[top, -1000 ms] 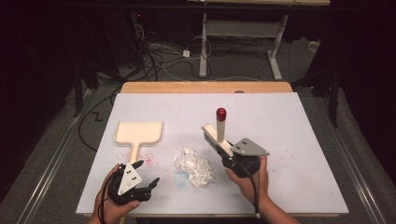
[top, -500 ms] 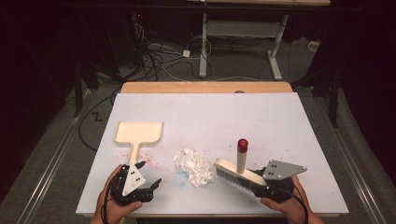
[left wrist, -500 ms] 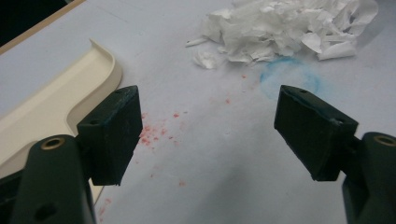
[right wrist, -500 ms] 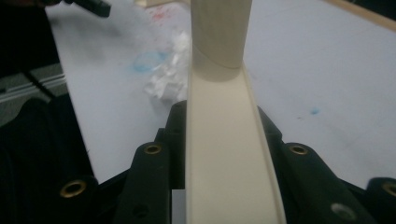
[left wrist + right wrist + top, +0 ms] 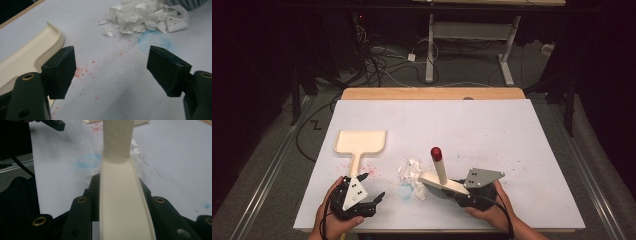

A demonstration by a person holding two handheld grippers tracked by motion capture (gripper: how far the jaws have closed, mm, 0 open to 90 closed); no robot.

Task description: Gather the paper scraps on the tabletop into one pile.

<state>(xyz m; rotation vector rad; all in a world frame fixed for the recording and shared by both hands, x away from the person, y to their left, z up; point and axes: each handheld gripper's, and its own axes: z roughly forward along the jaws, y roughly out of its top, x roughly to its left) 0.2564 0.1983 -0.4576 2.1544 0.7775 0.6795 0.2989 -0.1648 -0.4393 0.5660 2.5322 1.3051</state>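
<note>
A cream dustpan (image 5: 361, 142) lies flat at the left of the white table, its handle pointing at my left gripper (image 5: 376, 201). That gripper rests near the front edge, open with nothing between its jaws (image 5: 111, 72); the dustpan (image 5: 27, 55) lies just beside its left jaw. A pile of crumpled white paper (image 5: 412, 172) sits mid-table. My right gripper (image 5: 460, 192) is shut on a cream brush (image 5: 441, 182) whose red-tipped handle rises upward. The brush head meets the pile's right edge. In the right gripper view the brush back (image 5: 120, 202) runs between the jaws.
Red specks and a blue smear (image 5: 153, 42) mark the white table sheet (image 5: 492, 130). A bare wooden strip (image 5: 432, 93) runs along the far edge. Beyond it are cables and a desk frame (image 5: 472, 35) on the floor. The table's right half holds nothing.
My right gripper swung the brush out to the right and toward the front edge, then brought it back left against the paper pile. The left gripper has kept still.
</note>
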